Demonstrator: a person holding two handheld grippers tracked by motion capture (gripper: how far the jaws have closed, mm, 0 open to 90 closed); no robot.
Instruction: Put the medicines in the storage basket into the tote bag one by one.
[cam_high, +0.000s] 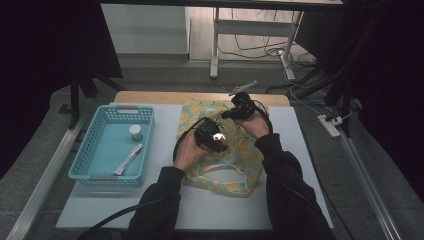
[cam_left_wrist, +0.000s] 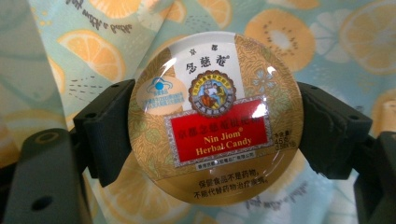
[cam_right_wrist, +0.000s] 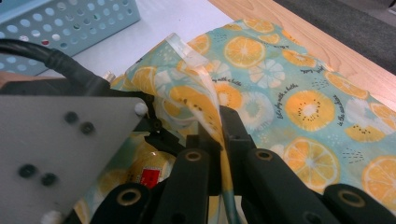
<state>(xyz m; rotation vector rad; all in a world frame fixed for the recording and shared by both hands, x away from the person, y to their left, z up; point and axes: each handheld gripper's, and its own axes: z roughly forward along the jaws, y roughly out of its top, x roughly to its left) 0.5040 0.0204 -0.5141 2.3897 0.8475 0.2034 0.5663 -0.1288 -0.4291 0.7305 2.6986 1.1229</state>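
Left tongs (cam_left_wrist: 215, 135) clamp the candy tin (cam_left_wrist: 215, 119) above the bag (cam_high: 222, 150); right tongs (cam_right_wrist: 223, 140), at one o'clock, pinch its rim. If that pinch slips, the mouth likely collapses, blocking the tin.

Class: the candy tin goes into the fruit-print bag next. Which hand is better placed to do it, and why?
Left. Its tongs already clamp the candy tin over the bag, while the right tongs pinch the bag's edge up.

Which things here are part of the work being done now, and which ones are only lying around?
In use:
- candy tin, held by left gripper
- fruit-print bag, edge pinched by right gripper

Lying about:
- blue basket
- small jar in it
- tube in it
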